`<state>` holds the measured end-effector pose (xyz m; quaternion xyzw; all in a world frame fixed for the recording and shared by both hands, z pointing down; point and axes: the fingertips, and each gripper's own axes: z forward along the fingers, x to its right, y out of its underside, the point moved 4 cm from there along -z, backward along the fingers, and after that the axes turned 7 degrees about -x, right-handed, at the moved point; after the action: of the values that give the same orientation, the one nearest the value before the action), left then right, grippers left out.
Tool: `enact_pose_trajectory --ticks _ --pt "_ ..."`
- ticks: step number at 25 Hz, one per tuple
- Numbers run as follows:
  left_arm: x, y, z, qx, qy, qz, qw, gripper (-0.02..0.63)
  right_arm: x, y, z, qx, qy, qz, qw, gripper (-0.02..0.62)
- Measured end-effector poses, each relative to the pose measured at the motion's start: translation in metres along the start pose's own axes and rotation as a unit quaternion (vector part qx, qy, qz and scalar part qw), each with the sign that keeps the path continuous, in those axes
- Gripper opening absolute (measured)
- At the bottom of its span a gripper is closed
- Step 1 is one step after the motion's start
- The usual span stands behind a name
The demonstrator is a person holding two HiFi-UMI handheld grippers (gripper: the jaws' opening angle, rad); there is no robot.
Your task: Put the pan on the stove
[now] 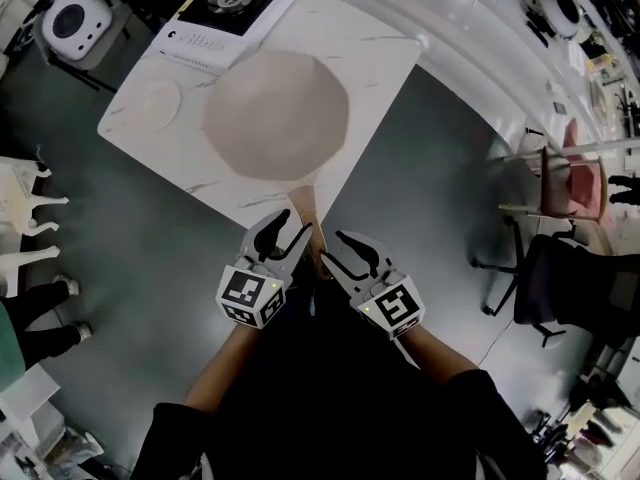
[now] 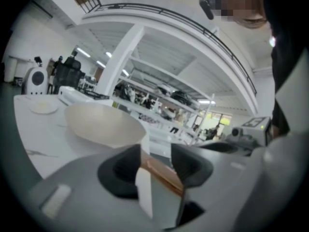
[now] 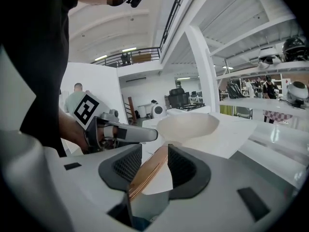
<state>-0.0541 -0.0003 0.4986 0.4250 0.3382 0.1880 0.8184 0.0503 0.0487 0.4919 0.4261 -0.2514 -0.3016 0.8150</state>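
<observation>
One small pale plate (image 1: 158,103) lies at the left of the white marble-patterned table (image 1: 380,58). The stove (image 1: 232,0) stands on the far corner behind it, its dark burner top bare. Right of the plate, in the middle of the table, sits the pan (image 1: 277,115). It is wide, pale beige and upright on its base, with its far rim just beside the stove's front edge.

The pan's long axis runs from the stove side back toward the person. The bowl is at the far end, and the wooden handle (image 1: 308,213) points at the person, leaning slightly right. The handle juts out past the table's near edge over the grey floor.

Both tongs meet on that overhanging part. The left gripper (image 1: 296,223) comes in from the handle's left. Its own view shows the handle crossing slantwise between the two dark pads, which stand apart round it and do not look pressed on it. The right gripper (image 1: 331,244) comes in from the handle's right, slightly nearer the handle's free end. In its own view the copper-brown handle runs diagonally through the gap, lying against the right pad at its far part and the left pad nearer the camera, so these jaws are clamped on it.
</observation>
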Motion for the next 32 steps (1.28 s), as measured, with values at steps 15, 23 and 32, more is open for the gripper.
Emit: enact_pose_trajectory --ticks 15,23,32 --pt "-0.016 0.045 0.045 -0.091 0.206 -0.234 0.9458 0.301 0.012 0.021 0.032 -0.098 -0.204 0.146 0.963 0.222" --pt "-0.004 0.045 0.065 -0.106 0.293 -0.234 0.9209 0.299 -0.001 0.037 0.049 -0.156 -0.325 0.183 0.915 0.222" --pt "0.005 0.04 0.08 -0.1 0.335 -0.182 0.9191 0.279 -0.016 0.039 0.062 -0.171 -0.409 0.169 0.88 0.222"
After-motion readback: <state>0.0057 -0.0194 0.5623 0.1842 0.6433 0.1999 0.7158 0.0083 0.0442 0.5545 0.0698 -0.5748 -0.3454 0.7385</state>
